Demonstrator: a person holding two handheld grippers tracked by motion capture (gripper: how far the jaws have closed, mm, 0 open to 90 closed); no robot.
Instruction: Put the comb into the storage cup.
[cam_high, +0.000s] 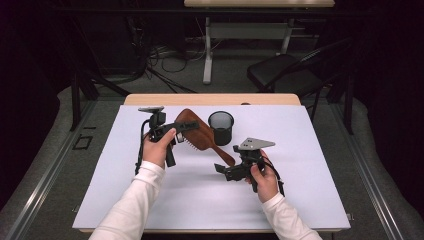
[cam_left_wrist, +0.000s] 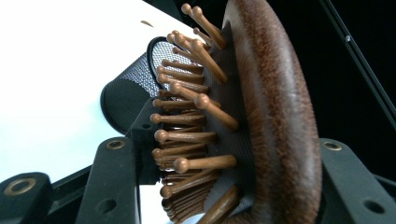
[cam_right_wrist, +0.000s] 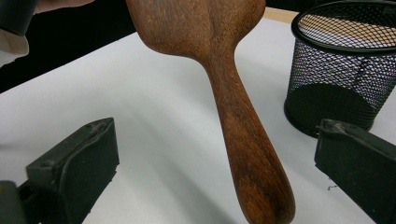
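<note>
Above the white mat (cam_high: 300, 200), at ten o'clock of the mesh pen cup (cam_high: 221, 127), my left gripper (cam_high: 186, 126) is clenched on the wooden hairbrush (cam_high: 197, 135) head. Brush's long axis runs head at ten o'clock, handle down toward four. My right gripper (cam_high: 218, 169) gapes around the handle tip; next I judge a clamp there for handover.

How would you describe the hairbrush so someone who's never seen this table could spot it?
On the white table mat, look left of the black mesh cup. The hairbrush is the dark wooden paddle held up off the mat, its head clamped in the left hand-held gripper. Its wooden bristle pins set it apart.
</note>
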